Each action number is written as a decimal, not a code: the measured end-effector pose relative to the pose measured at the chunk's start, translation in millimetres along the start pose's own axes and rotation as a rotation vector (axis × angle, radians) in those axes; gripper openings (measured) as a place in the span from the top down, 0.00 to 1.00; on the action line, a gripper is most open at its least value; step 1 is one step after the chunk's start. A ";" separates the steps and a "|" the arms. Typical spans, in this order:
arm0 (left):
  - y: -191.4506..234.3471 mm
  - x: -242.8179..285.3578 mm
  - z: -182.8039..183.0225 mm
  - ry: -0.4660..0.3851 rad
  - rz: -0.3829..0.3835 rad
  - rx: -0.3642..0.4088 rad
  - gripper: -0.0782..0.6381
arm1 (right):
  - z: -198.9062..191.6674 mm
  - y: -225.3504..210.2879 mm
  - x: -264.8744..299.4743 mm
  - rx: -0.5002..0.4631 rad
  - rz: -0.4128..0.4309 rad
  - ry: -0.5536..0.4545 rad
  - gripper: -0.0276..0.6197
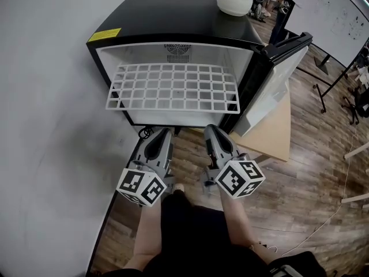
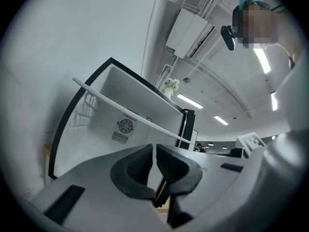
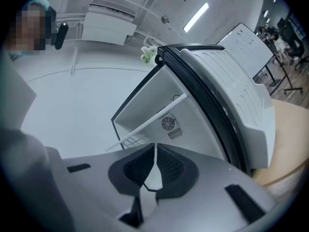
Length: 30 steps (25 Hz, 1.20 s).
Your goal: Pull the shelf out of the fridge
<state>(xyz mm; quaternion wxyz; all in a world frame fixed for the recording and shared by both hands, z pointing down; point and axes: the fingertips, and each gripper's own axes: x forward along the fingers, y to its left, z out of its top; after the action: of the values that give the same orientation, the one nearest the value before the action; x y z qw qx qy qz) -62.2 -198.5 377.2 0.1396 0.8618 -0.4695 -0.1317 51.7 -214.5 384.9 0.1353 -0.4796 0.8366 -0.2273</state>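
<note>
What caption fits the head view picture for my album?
White wire shelf sticks out of the open black fridge; left gripper and right gripper, both shut and empty, hover in front.

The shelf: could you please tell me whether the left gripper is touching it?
Apart. In the head view the left gripper sits short of the shelf, a gap between.

Overhead, ceiling strip lights (image 2: 189, 100) are lighting everything brightly and evenly, casting soft shadows; both gripper views are bulging and darkening toward their rounded edges.
</note>
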 end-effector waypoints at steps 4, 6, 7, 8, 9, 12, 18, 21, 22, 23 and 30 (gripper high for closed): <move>-2.3 1.6 -11.5 0.069 -0.002 0.117 0.88 | -2.5 -3.5 -5.6 -0.144 -0.015 0.002 0.97; -1.9 1.8 -14.2 0.090 0.005 0.169 0.88 | -1.3 -4.5 -6.9 -0.194 -0.032 -0.001 0.97; -1.9 2.0 -15.0 0.095 0.007 0.179 0.89 | -0.2 -5.1 -7.5 -0.211 -0.042 -0.003 0.97; -2.1 2.2 -15.7 0.099 0.006 0.182 0.89 | 0.6 -5.5 -8.1 -0.221 -0.048 -0.005 0.97; -2.5 2.4 -16.1 0.101 0.006 0.181 0.89 | 1.2 -5.2 -8.7 -0.224 -0.050 -0.005 0.97; -3.1 3.4 -15.7 0.104 0.004 0.183 0.89 | 1.5 -3.0 -8.9 -0.233 -0.047 0.002 0.97; -2.2 7.2 -14.5 0.101 0.009 0.181 0.89 | 0.9 -3.9 -6.5 -0.233 -0.046 0.014 0.97; -2.3 8.3 -13.8 0.098 0.008 0.172 0.89 | 0.5 -2.3 -5.0 -0.236 -0.040 0.020 0.97; -1.9 8.5 -13.9 0.098 0.009 0.170 0.89 | 0.0 -1.5 -4.2 -0.235 -0.035 0.022 0.97; -1.6 8.7 -14.2 0.099 0.010 0.170 0.89 | -0.5 -0.8 -3.6 -0.234 -0.031 0.024 0.97; 0.8 9.2 -17.5 0.106 0.021 0.165 0.89 | -2.9 0.3 -2.2 -0.237 -0.021 0.039 0.97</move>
<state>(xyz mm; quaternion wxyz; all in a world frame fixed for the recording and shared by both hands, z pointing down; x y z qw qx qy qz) -51.8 -204.6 392.9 0.0940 0.8713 -0.4796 -0.0451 51.3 -211.7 387.3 0.0591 -0.4963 0.8551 -0.1375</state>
